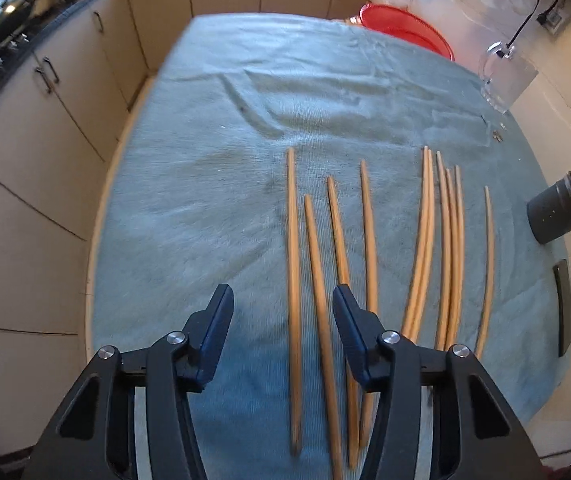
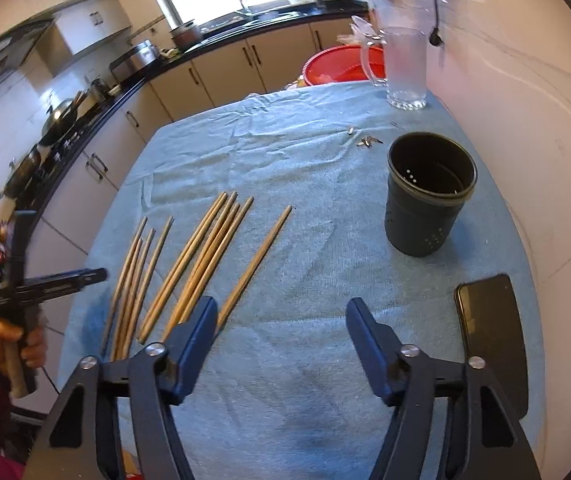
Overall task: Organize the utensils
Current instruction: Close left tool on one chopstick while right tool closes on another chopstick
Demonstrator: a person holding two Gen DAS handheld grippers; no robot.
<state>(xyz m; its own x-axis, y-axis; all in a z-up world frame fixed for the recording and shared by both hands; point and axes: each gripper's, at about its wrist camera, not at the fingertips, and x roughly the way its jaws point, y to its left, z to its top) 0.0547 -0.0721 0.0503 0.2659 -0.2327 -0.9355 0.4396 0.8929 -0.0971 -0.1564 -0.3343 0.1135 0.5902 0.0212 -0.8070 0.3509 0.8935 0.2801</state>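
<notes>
We're hovering both grippers, left [image 1: 281,300] and right [image 2: 281,312], fingers apart and gripping nothing, over chopsticks [image 1: 369,240] lying beside the holder [image 2: 429,196].

Left gripper [image 1: 282,300] angled steeply downward, jaws parted with nothing clamped, handle held in the person's left hand [image 2: 9,344]; right gripper [image 2: 281,316] angled downward, jaws wider apart, nothing between them.
</notes>
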